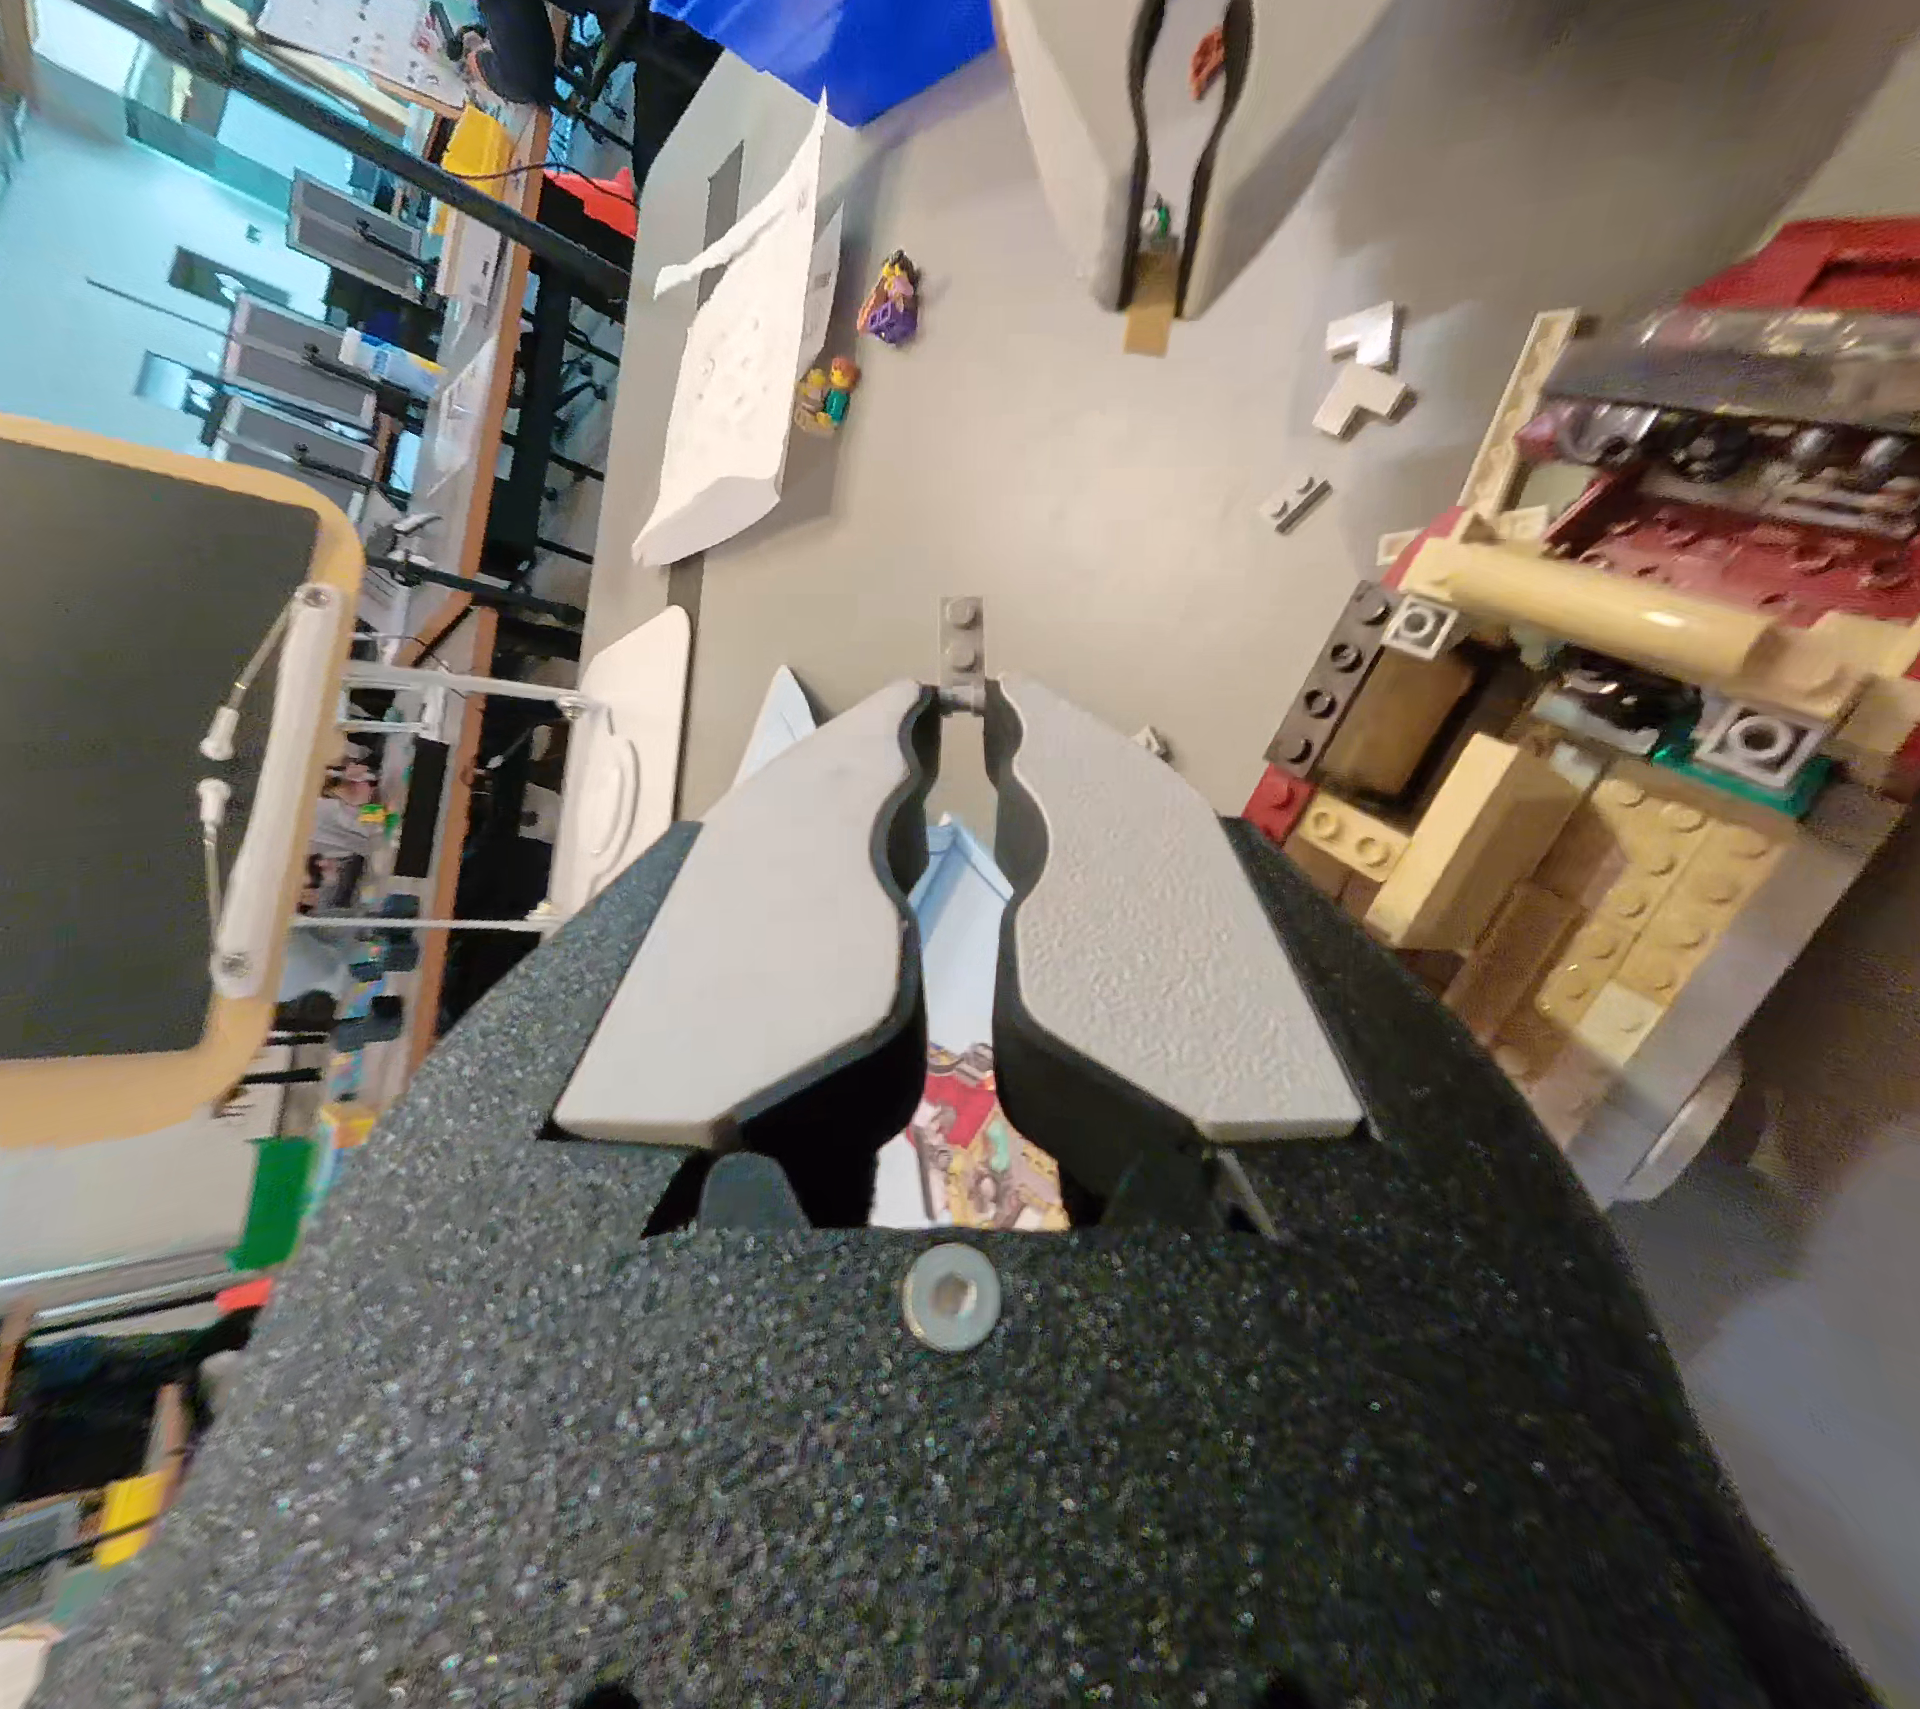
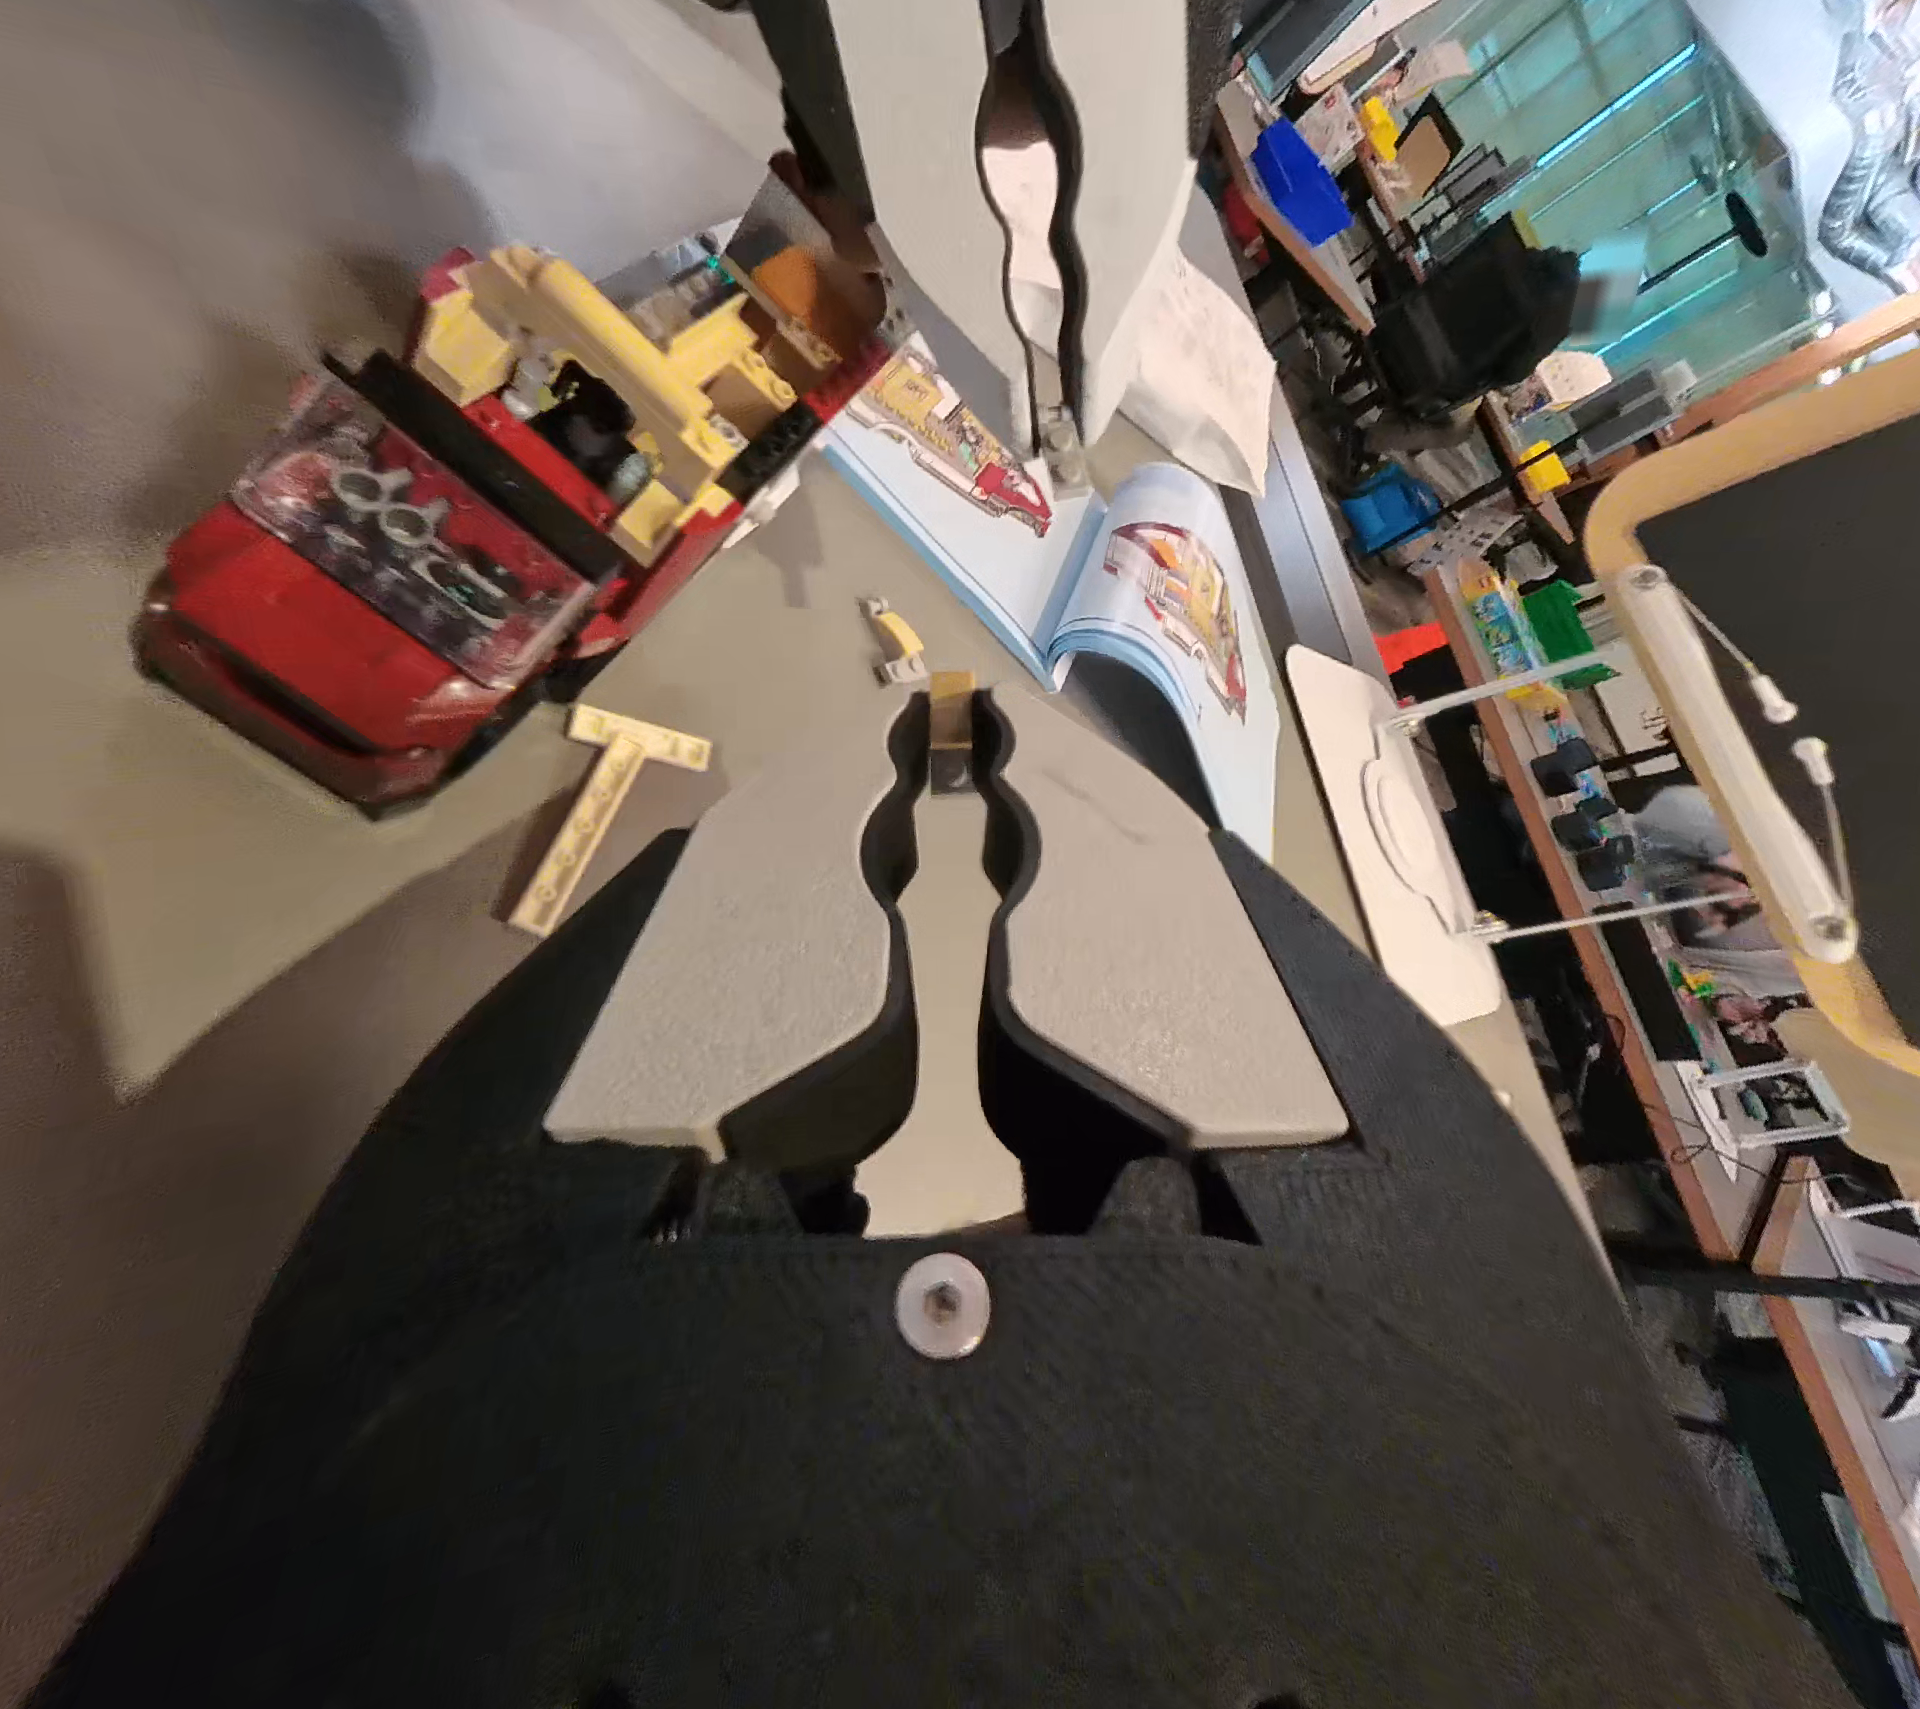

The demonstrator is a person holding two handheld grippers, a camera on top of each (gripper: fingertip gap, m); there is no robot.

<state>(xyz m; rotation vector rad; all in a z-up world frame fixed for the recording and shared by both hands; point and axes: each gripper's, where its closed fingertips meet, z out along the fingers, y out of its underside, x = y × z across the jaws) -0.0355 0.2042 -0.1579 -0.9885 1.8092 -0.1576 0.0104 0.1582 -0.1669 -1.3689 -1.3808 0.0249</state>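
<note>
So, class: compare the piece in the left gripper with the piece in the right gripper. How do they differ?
The left gripper pinches a grey studded plate; the right gripper pinches a tan smooth-faced piece. The plate juts far past its fingertips; the tan piece sits mostly between them. Both are small building-toy parts.

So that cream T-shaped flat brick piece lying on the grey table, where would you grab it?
Probably the long stem of the cream T-shaped plate, pinched across its narrow width from above. It lies flat on the grey table, so only its thin edges offer opposing faces, and the stem is slimmer than the crossbar. Both grippers look occupied: the right gripper pinches a small tan piece.
</note>
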